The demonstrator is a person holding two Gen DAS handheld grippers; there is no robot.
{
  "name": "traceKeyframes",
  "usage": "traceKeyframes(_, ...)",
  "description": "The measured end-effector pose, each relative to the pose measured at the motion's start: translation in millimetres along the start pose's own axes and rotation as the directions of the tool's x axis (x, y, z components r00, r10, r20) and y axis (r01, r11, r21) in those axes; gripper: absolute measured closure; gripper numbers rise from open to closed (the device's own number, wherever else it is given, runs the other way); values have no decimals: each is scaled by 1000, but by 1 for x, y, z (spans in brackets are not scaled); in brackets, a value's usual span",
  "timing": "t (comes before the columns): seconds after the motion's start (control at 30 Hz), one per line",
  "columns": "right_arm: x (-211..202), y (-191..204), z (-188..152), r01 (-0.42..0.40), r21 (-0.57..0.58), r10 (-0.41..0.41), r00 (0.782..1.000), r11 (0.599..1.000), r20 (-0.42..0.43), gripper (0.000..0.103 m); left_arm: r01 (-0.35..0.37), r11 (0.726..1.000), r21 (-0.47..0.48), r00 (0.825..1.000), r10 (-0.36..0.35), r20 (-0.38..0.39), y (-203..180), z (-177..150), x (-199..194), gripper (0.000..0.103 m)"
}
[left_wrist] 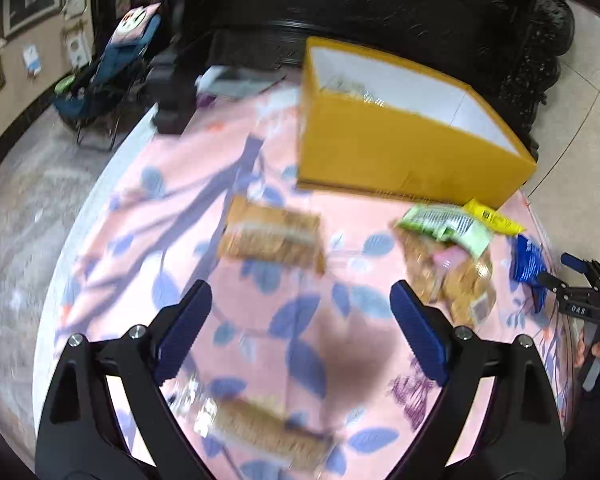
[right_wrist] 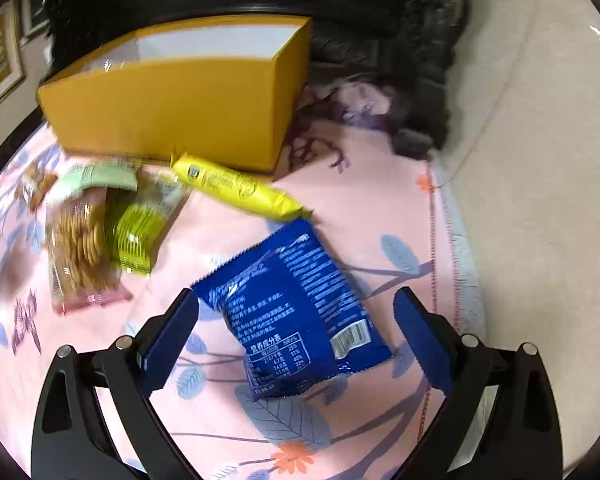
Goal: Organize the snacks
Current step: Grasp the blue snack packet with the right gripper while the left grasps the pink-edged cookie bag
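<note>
The left gripper (left_wrist: 300, 320) hangs spread wide and empty over the pink cloth (left_wrist: 140, 208), a cracker pack (left_wrist: 272, 236) at its 12 o'clock and the yellow box (left_wrist: 400, 160) beyond at 1 o'clock. The right gripper (right_wrist: 296, 336) is also released, its jaws straddling the blue bag (right_wrist: 296, 312) without touching; a yellow bar (right_wrist: 236, 188) lies at 11 o'clock

A matt yellow cardboard box (right_wrist: 172, 108) with a white inner lining stands on a soft pink cotton tablecloth (right_wrist: 380, 208) printed with blue leaves. A glossy, crinkled blue foil packet (right_wrist: 296, 312), a shiny yellow wrapper (right_wrist: 236, 188) and clear plastic cracker packs (left_wrist: 272, 236) lie nearby.
</note>
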State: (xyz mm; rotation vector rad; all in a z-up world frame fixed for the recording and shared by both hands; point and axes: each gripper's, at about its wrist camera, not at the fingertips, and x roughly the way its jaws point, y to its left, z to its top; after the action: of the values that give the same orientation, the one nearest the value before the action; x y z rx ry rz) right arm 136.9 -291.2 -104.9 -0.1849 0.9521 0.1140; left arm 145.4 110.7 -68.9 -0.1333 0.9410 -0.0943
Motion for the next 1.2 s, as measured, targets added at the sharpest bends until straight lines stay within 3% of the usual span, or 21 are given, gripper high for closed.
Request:
traceKeyframes(0.17,24,-1,-1,2,-46,-5,999,999,-51,1,-3,1000,-1,1000,3,-11,2,-14,-7,11)
traceKeyframes(0.27,49,-6,-5,-57,43,62,989,997,-137,1,9,1000,24,1000,-9,-11,-7,-15,-11,11)
traceKeyframes(0.3,48,-10,-7,-65,106,78,989,992,-122,3,12,999,33,1000,-11,-10,-11,-16,-12,11)
traceKeyframes(0.33,45,-10,-8,-33,143,47,994,989,-102,16,16,999,42,1000,-16,-10,-16,-16,-12,11)
traceKeyframes(0.4,36,4,-10,-44,177,61,994,983,-93,30,27,998,56,1000,-26,-15,-25,-18,-11,11)
traceKeyframes(0.5,26,32,-19,-102,195,117,991,975,-66,30,61,996,67,998,-60,-20,-42,-19,-7,11)
traceKeyframes(0.63,22,62,-32,-37,122,33,999,992,32,24,94,991,98,995,-90,-47,-76,-18,11,11)
traceKeyframes(0.8,23,47,-34,-146,172,138,989,974,61,16,104,989,109,992,-95,-87,-129,-21,41,11)
traceKeyframes(0.97,24,49,-33,-158,156,152,987,975,53,11,58,994,90,994,-49,-94,-158,-22,64,11)
traceKeyframes(1.07,27,60,-31,-142,105,141,990,984,18,1,-4,997,79,996,11,-89,-170,-21,79,11)
traceKeyframes(1.2,27,67,-33,-96,73,97,995,993,-3,1,-42,999,28,995,44,-87,-175,-16,94,9)
